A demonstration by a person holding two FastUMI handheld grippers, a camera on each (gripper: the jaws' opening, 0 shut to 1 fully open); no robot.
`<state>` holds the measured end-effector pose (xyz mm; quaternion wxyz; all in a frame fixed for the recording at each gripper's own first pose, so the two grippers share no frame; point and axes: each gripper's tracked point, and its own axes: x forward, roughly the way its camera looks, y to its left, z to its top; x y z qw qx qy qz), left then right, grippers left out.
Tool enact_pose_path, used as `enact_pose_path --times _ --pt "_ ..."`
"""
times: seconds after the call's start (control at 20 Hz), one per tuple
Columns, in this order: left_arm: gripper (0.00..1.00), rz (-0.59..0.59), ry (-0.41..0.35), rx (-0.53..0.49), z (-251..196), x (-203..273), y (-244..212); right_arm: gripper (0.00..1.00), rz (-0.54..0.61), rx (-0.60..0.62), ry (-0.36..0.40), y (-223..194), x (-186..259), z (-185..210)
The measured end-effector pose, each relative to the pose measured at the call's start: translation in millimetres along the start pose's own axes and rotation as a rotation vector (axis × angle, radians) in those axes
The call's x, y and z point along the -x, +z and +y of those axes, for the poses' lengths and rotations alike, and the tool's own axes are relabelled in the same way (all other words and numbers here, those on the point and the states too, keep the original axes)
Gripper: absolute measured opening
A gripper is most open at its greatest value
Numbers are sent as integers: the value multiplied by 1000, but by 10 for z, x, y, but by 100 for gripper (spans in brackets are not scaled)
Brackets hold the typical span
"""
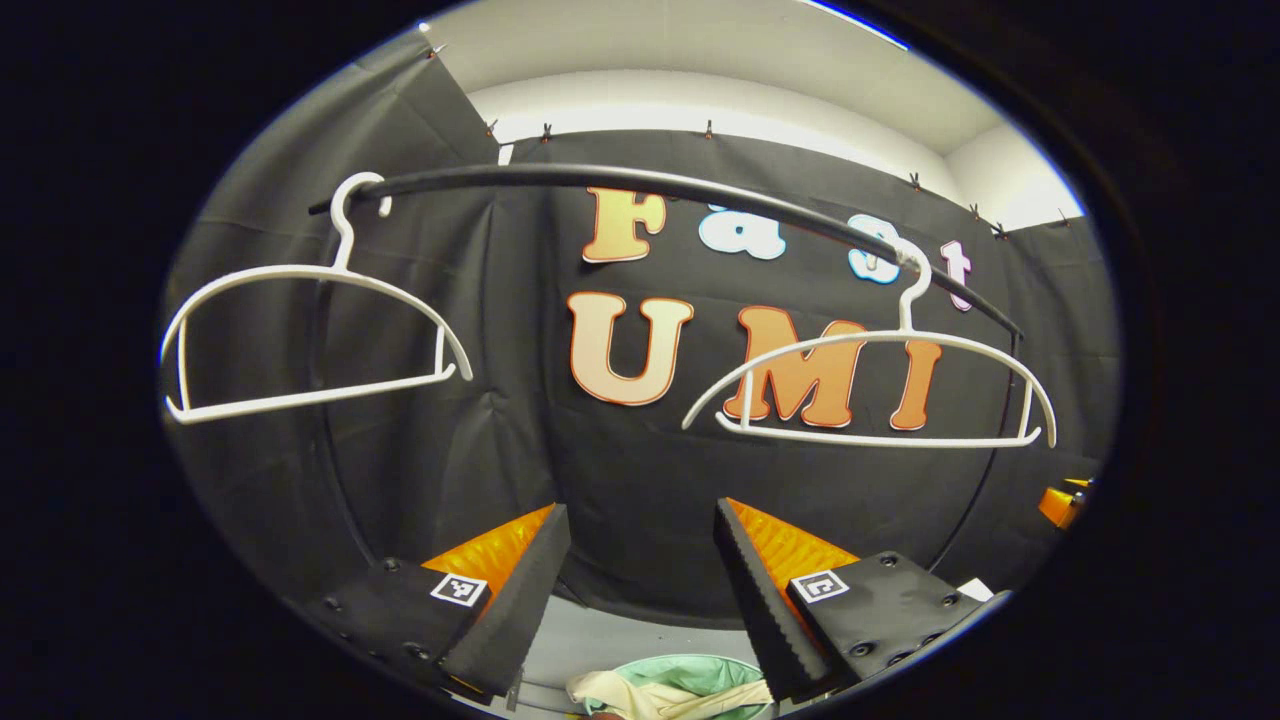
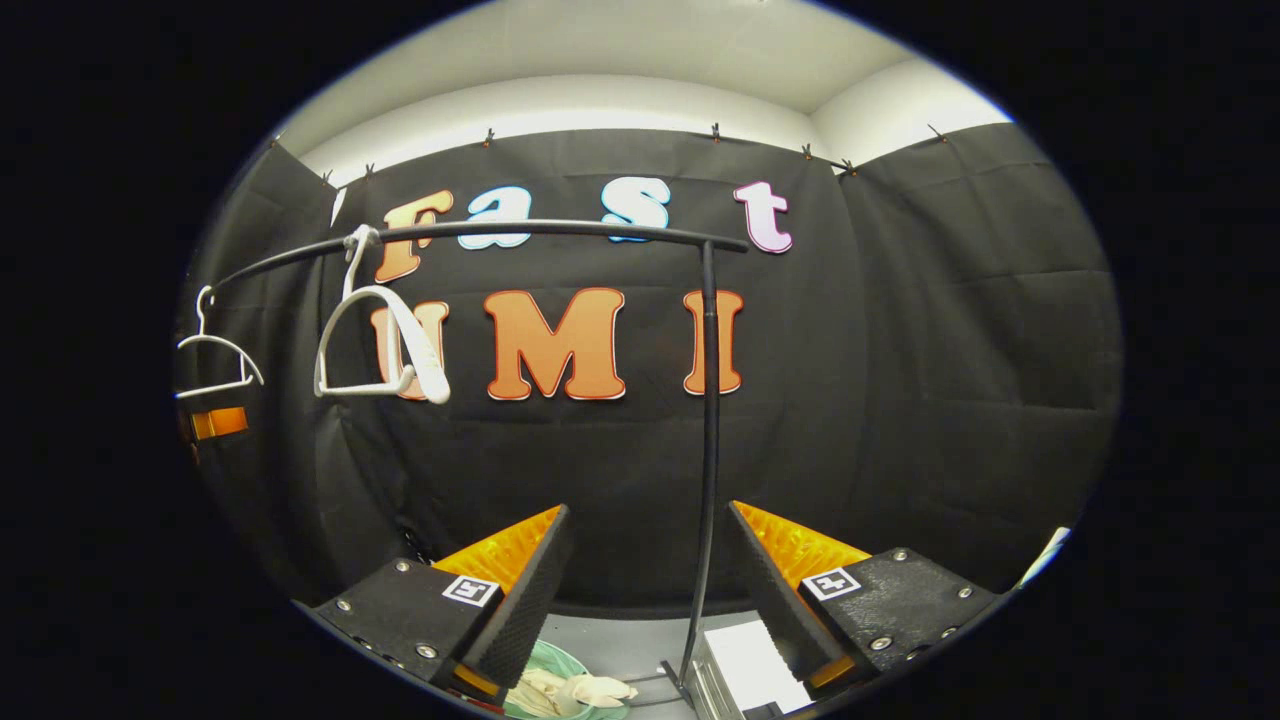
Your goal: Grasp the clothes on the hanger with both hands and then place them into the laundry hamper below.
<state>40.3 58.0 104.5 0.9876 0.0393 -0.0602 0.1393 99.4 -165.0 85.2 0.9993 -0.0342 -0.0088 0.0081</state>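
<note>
Left tongs [image 1: 640, 580] and right tongs [image 2: 645, 585] both gape apart, holding nothing. Clothes [image 1: 660, 692] lie in the hamper [image 1: 735, 668] below them; both hangers [image 1: 300, 345] above hang bare. Risk: dropping down could snag the rail [image 2: 708, 450].

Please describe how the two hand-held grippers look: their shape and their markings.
Each hand-held gripper, left and right, has two wedge-shaped fingers with ridged inner faces. Each finger sits on a black block with round screw heads and a small square black-and-white marker.
</note>
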Motion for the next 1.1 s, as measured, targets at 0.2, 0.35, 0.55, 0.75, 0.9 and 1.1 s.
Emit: enact_pose_path --times 0.2,0.35,0.55,0.75,0.9,1.1 --pt "94 -40 27 -4 93 119 164 95 -13 21 -6 61 54 -95" --pt "94 -53 52 -23 152 164 196 95 -8 27 4 42 86 -107" --pt "94 -54 58 -30 176 194 201 95 -11 23 0 58 92 -109" --pt "95 -60 55 -41 282 222 237 100 -24 30 -17 114 128 -58" --pt "96 -63 52 -36 401 236 307 100 -28 33 -18 152 204 68" --pt "95 -57 20 -32 498 215 374 100 -27 35 -41 162 325 212"
